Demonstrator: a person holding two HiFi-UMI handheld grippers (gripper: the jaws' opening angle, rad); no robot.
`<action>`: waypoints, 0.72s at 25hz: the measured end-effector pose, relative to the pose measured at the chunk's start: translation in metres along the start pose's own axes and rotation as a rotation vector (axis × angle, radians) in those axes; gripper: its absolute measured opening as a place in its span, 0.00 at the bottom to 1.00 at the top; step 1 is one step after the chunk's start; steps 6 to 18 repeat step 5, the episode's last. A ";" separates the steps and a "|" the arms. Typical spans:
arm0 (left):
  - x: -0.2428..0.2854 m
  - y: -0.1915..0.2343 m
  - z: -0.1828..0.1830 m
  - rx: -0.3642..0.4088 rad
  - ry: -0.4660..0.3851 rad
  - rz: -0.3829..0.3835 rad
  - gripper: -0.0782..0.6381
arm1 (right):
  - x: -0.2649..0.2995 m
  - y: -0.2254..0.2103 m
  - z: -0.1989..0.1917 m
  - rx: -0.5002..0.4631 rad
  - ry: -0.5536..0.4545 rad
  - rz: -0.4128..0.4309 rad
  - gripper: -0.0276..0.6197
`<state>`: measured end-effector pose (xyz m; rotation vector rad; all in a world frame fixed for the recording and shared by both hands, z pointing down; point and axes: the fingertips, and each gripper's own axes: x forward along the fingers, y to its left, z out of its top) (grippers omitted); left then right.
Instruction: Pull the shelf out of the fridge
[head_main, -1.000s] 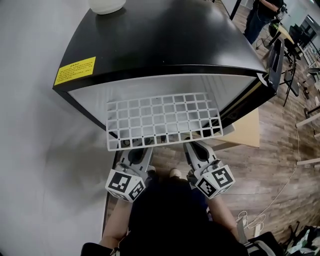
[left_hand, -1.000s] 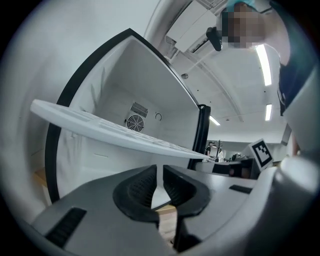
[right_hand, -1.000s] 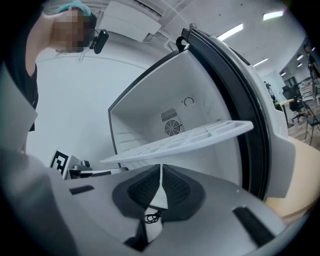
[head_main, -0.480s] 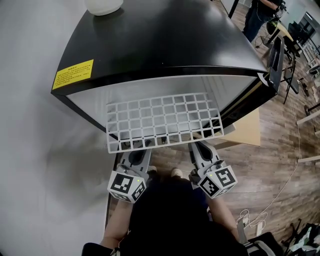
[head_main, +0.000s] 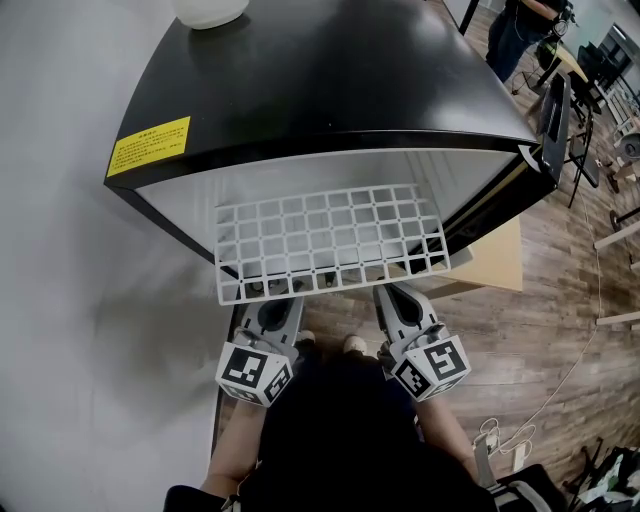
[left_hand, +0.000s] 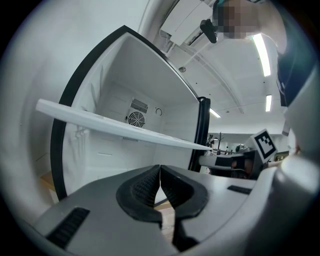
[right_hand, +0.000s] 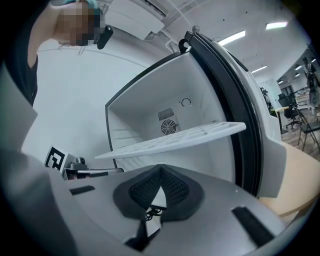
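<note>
The left gripper (left_hand: 160, 169) has its 2 jaws pressed together on nothing, and the right gripper (right_hand: 160, 168) is the same, pads meeting and empty. Both hang just below the near edge of the white plastic lattice shelf (head_main: 330, 240), which passes above the jaw tips, clear of them. The shelf juts partly out of the small black fridge with a white interior (head_main: 330, 80), its far part inside. Against 1 second ago, shelf and hands sit about where they were; only the jaws have come together. By my judgement the shelf is part-drawn and unheld, so finishing needs a fresh grip on its near edge.
</note>
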<state>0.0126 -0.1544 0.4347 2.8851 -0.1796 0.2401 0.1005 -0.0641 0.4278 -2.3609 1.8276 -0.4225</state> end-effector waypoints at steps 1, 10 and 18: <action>-0.001 0.000 0.000 0.001 0.001 0.001 0.12 | 0.000 0.000 0.000 0.003 -0.001 0.000 0.03; -0.004 0.001 -0.002 0.003 0.006 0.001 0.12 | -0.001 0.001 0.000 0.035 -0.009 0.005 0.03; -0.004 0.001 -0.002 0.003 0.006 0.001 0.12 | -0.001 0.001 0.000 0.035 -0.009 0.005 0.03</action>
